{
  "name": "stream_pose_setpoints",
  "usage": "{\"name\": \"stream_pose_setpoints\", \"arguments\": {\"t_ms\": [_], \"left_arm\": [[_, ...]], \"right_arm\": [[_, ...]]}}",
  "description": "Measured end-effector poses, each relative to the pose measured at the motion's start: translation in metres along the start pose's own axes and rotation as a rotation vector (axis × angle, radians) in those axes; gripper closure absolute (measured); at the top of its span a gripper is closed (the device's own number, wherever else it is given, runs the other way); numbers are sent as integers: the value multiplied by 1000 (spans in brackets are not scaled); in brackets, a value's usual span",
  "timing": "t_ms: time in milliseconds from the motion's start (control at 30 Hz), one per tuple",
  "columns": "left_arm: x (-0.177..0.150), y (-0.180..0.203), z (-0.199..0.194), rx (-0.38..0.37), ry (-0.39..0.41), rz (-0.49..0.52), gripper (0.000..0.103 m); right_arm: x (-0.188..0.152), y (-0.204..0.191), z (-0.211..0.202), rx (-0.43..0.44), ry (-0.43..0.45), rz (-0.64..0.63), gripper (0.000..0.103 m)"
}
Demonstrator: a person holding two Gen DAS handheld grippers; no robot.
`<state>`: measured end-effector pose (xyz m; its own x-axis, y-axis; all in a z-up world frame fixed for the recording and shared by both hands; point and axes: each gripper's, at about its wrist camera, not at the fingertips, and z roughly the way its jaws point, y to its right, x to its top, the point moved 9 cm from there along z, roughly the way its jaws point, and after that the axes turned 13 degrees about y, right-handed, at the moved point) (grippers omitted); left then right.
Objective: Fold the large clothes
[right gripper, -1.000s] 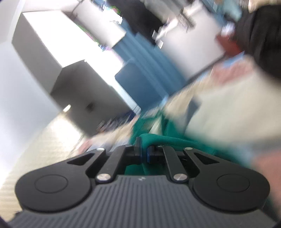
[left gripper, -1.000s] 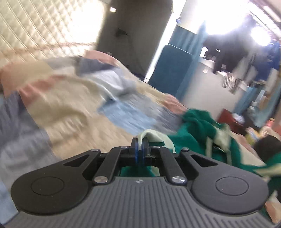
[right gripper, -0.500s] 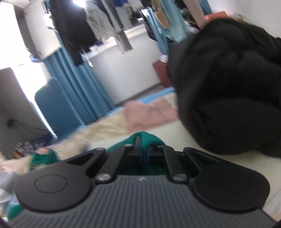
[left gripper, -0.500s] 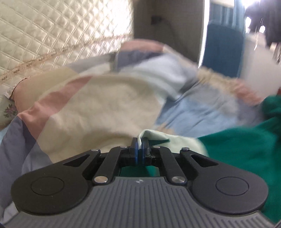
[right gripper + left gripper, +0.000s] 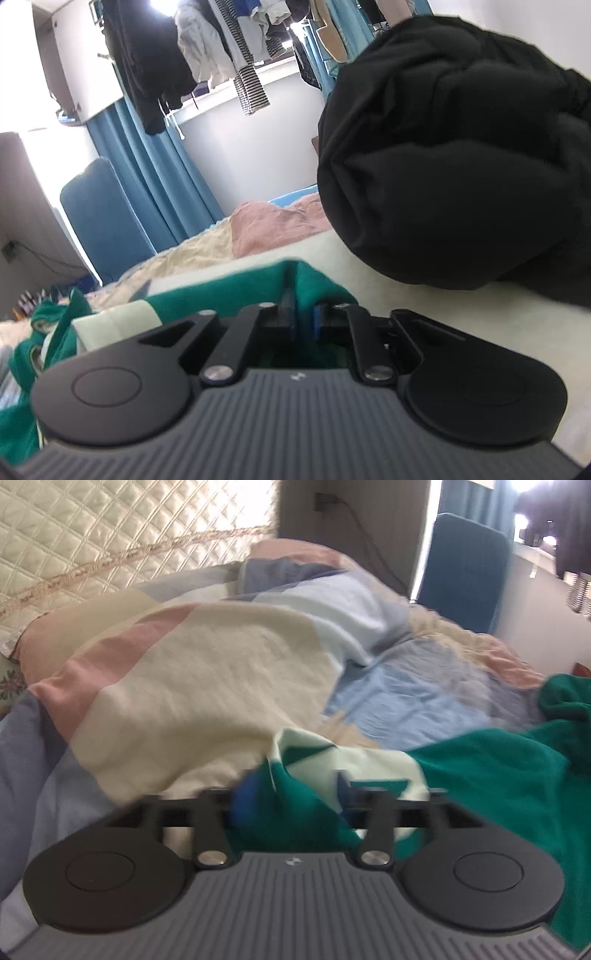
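Note:
A green garment with pale cream panels (image 5: 491, 771) lies on the bed, spreading right in the left wrist view. My left gripper (image 5: 291, 797) has its jaws spread wide, and the garment's green and cream edge lies loose between them. In the right wrist view the same garment (image 5: 221, 295) stretches left from my right gripper (image 5: 303, 314), whose jaws are nearly closed on a fold of its green edge.
A patchwork quilt (image 5: 207, 686) in cream, pink and blue covers the bed, with a quilted headboard (image 5: 110, 542) behind. A big black garment heap (image 5: 461, 166) sits close on the right. A blue chair (image 5: 469, 568), blue curtains (image 5: 147, 166) and hanging clothes (image 5: 221, 44) stand beyond.
My left gripper has opened and let go of the garment's cream edge. My right gripper stays closed on the green edge and has settled lower near the black heap.

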<state>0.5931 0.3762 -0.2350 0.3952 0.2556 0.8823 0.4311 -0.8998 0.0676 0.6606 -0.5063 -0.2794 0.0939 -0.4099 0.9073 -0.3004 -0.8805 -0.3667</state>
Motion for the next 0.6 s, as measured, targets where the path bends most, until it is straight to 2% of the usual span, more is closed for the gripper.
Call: {"name": "stream_pose_setpoints", "arguments": {"t_ms": [67,133,200,233,367,433,533,600], "left_arm": [[3,7,-27,-35,13,5,39],[2,14,-54,-73,-3,-19,39],[-8,23,-84,-120,-47,-46,39],[-16,29,-99,-137,-83,-62,39],[-53,63,-161,-258,-201,-153,39],[-76,78,-186,-303,-256,-195,39],[-108,93,-212,-317,-309,-221,39],[-129,102,-225,-327,-354,-222,39]], "right_arm": [[3,3,-17,8,-24,7,60],[6,6,-36,26,-42,14,54],[9,7,-60,61,-58,26,43],[10,7,-71,86,-69,30,40],[13,10,-128,174,-106,-3,40],[9,11,-158,232,-156,-19,40],[-14,12,-196,298,-302,-86,41],[-30,21,-220,303,-377,-110,41]]}}
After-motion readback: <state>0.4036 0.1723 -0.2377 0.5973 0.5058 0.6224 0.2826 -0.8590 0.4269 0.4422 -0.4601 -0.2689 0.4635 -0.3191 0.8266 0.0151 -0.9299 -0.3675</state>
